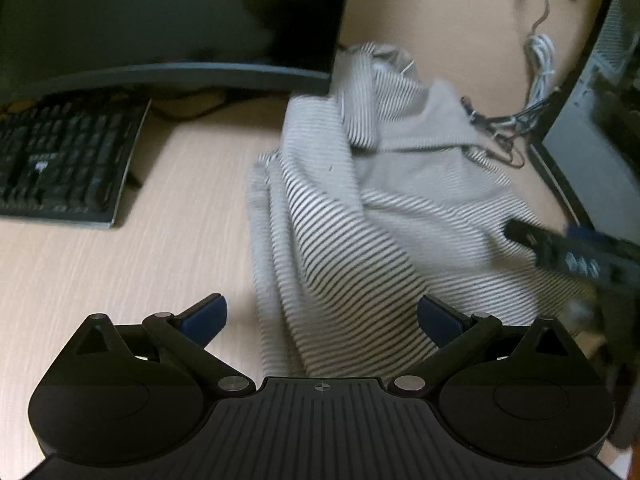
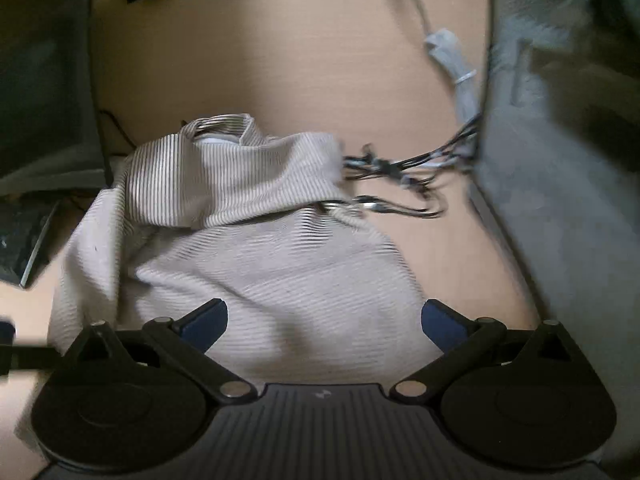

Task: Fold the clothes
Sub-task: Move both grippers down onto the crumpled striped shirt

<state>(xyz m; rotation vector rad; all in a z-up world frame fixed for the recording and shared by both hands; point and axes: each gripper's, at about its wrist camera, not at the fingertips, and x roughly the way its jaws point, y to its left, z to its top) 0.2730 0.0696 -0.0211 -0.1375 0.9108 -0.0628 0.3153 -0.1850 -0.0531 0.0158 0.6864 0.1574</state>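
So both sets of fingers are spread wide with nothing between the blue pads: the left gripper (image 1: pixel 322 320) hangs over the near edge of the striped shirt (image 1: pixel 360 216), its left pad over bare desk (image 1: pixel 120 272) and its right pad over the fabric, and the right gripper (image 2: pixel 324 322) sits above the near part of the same shirt (image 2: pixel 260 260), not gripping any of it. The shirt is a rumpled heap in the middle of the light wood desk, with one flap doubled over at the far end (collar end, I think, but it's pretty blurry). In the left wrist view the right gripper (image 1: pixel 568 258) pokes in from the right edge, over the shirt's right side. Left of the shirt is a black keyboard (image 1: pixel 64 160) with a dark monitor (image 1: pixel 160 20) behind it. A tangle of black cables (image 2: pixel 400 176) lies just beside the shirt's far right corner, plus a white cable (image 1: pixel 540 60) further back, and a grey computer case (image 2: pixel 560 160) stands along the right.
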